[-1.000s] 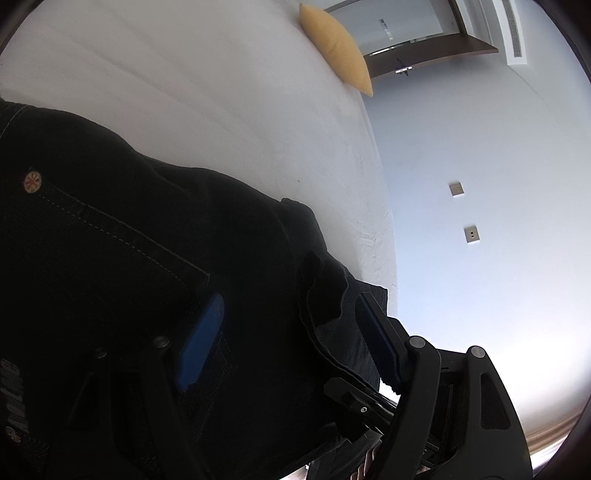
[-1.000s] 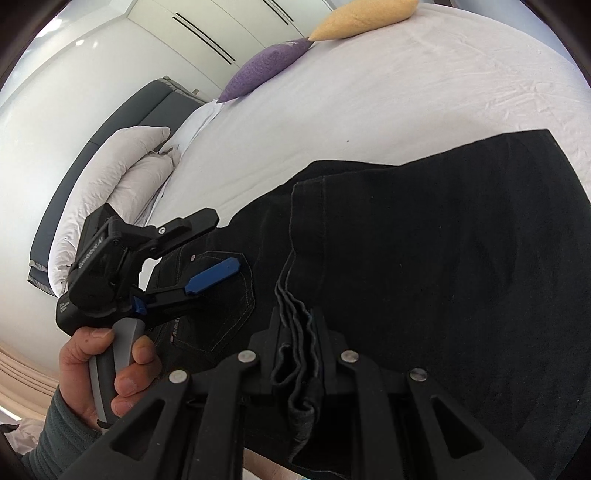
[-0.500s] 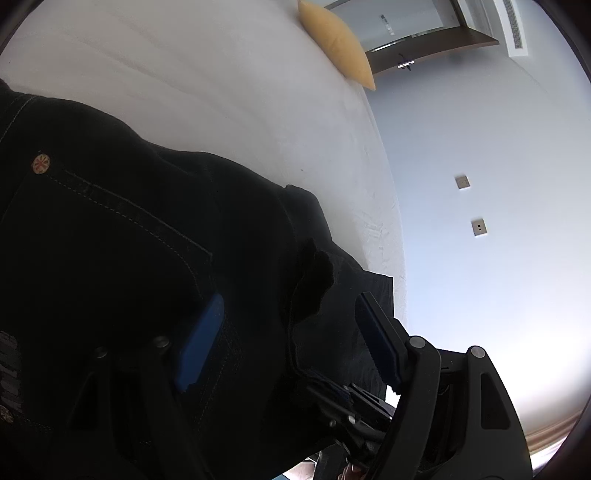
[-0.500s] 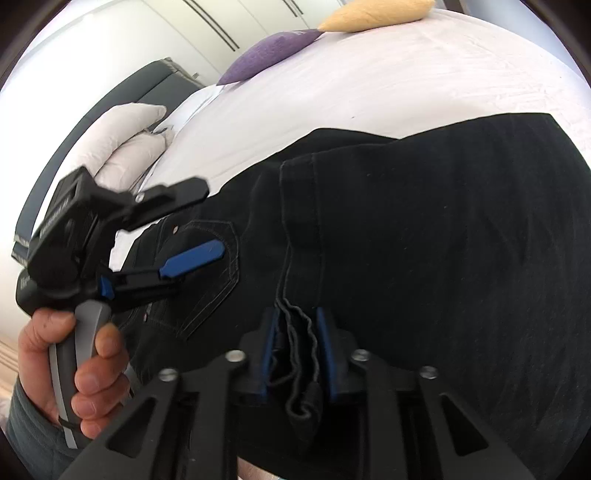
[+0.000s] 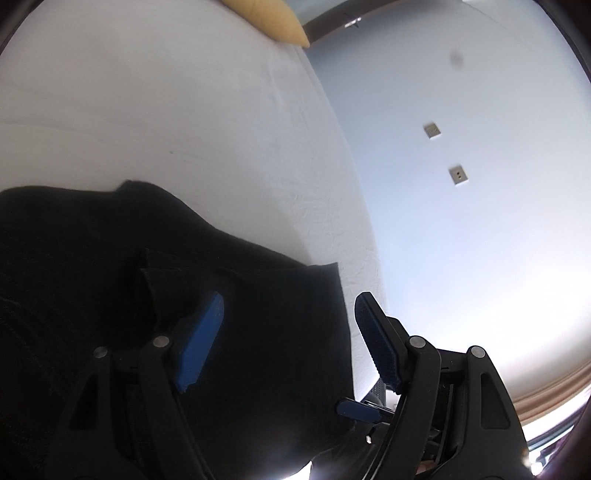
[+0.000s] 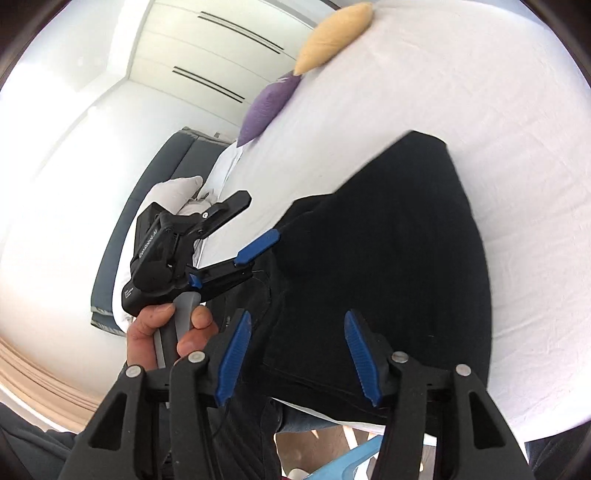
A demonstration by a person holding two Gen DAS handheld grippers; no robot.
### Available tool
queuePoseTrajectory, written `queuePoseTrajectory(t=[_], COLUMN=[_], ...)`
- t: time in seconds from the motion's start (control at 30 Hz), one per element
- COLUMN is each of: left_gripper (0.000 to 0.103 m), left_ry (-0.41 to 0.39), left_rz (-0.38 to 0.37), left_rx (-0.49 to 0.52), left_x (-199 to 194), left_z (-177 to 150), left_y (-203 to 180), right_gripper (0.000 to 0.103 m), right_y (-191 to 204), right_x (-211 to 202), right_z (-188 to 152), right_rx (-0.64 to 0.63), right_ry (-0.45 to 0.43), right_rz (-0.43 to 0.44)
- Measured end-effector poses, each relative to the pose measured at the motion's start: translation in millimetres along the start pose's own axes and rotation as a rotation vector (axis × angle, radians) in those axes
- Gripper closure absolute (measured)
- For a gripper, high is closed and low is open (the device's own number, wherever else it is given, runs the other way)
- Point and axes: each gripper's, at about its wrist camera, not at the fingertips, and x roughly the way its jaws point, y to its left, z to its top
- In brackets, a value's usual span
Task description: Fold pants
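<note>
Pants (image 6: 388, 258): lay folded on white bed (image 6: 461, 92), centre-right of right view.
Handling: judged soft, heavyish denim; best pinched at thick edges.
Left hand-held gripper (image 5: 288, 339): spread, empty.
Right hand-held gripper (image 6: 295, 354): spread, empty.

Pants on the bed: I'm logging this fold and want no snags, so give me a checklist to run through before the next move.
1. Right gripper open, nothing pinched: ok.
2. Left gripper open, empty: ok.
3. Black pants lying on the white bed: ok.
4. Near edge of the pants fully supported: not ok, it hangs over the bed's edge.
5. Folded layers even underneath: cannot tell, the fabric is too dark.
6. Yellow pillow and purple pillow apart from the pants: ok.
</note>
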Motion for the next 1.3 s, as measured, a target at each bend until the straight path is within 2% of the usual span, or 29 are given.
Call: queuePoseTrajectory(t=[0.03, 0.07, 0.1, 0.13, 0.17, 0.23, 0.27, 0.33, 0.37, 0.4, 0.47, 0.53, 0.63, 0.7, 0.77, 0.8, 0.87, 0.93, 1.0, 1.07, 1.1, 1.17, 1.27, 1.3], left_gripper=[0.031, 0.031, 0.031, 0.031, 0.031, 0.031, 0.033, 0.034, 0.034, 0.034, 0.034, 0.034, 0.034, 0.034, 0.034, 0.034, 0.035, 0.035, 0.034, 0.034, 0.034, 0.034, 0.034, 0.034], left_ry=[0.021, 0.041, 0.054, 0.055, 0.046, 0.034, 0.031, 0.013, 0.0, -0.008, -0.013, -0.026, -0.036, -0.026, 0.003, 0.013, -0.006, -0.016, -0.027, -0.046, -0.056, -0.065, -0.072, -0.068], left_rz=[0.014, 0.025, 0.042, 0.049, 0.037, 0.014, 0.008, 0.011, 0.019, 0.029, 0.061, 0.059, 0.012, -0.004, 0.02, 0.036, -0.004, -0.019, -0.02, -0.027, -0.03, -0.025, -0.024, -0.02], left_rx=[-0.008, -0.016, -0.022, -0.02, -0.018, -0.025, -0.027, -0.035, -0.033, -0.018, 0.006, 0.025, 0.05, 0.069, 0.076, 0.065, 0.043, 0.028, 0.028, 0.018, 0.011, 0.0, -0.001, 0.008], left_x=[11, 21, 27, 30, 30, 24, 21, 15, 10, 5, 2, -5, -20, -25, -25, -21, -25, -30, -32, -39, -42, -44, -47, -47], left_z=[-1, -4, -7, -9, -12, -15, -16, -16, -16, -18, -22, -32, -50, -64, -81, -87, -97, -100, -101, -108, -113, -121, -133, -136], left_y=[2, 5, 9, 12, 15, 20, 25, 29, 31, 30, 26, 19, 6, 1, 11, 18, 31, 32, 31, 30, 31, 31, 30, 29], right_gripper=[0.047, 0.056, 0.065, 0.082, 0.092, 0.102, 0.103, 0.099, 0.089, 0.083, 0.066, 0.059, 0.058, 0.058, 0.058, 0.06, 0.069, 0.075, 0.07, 0.061, 0.059, 0.048, 0.048, 0.05], right_y=[-11, -23, -33, -43, -51, -65, -66, -57, -47, -36, -24, -16, -14, -31, -54, -66, -85, -106, -102, -84, -71, -46, -38, -43], right_x=[2, 4, 5, 2, -2, -8, -13, -24, -27, -33, -41, -32, 6, 34, 53, 58, 56, 38, 23, 6, 4, 10, 36, 44], right_z=[-4, -10, -16, -23, -29, -38, -42, -36, -32, -24, 6, 40, 86, 110, 125, 131, 137, 140, 138, 130, 122, 98, 55, 41], right_rx=[0.023, 0.043, 0.069, 0.091, 0.115, 0.174, 0.176, 0.121, 0.091, 0.06, 0.007, -0.034, -0.056, 0.001, 0.07, 0.099, 0.146, 0.199, 0.216, 0.162, 0.13, 0.08, 0.084, 0.103], right_ry=[0.012, 0.028, 0.037, 0.028, 0.018, 0.025, 0.037, 0.056, 0.053, 0.031, -0.04, -0.069, -0.04, -0.01, -0.003, -0.007, -0.04, -0.089, -0.139, -0.145, -0.132, -0.076, 0.039, 0.061], right_rz=[-0.049, -0.101, -0.111, -0.106, -0.09, -0.052, -0.048, -0.079, -0.07, -0.047, 0.007, 0.059, 0.098, 0.097, 0.05, 0.044, 0.018, 0.004, -0.008, 0.053, 0.106, 0.19, 0.238, 0.228])
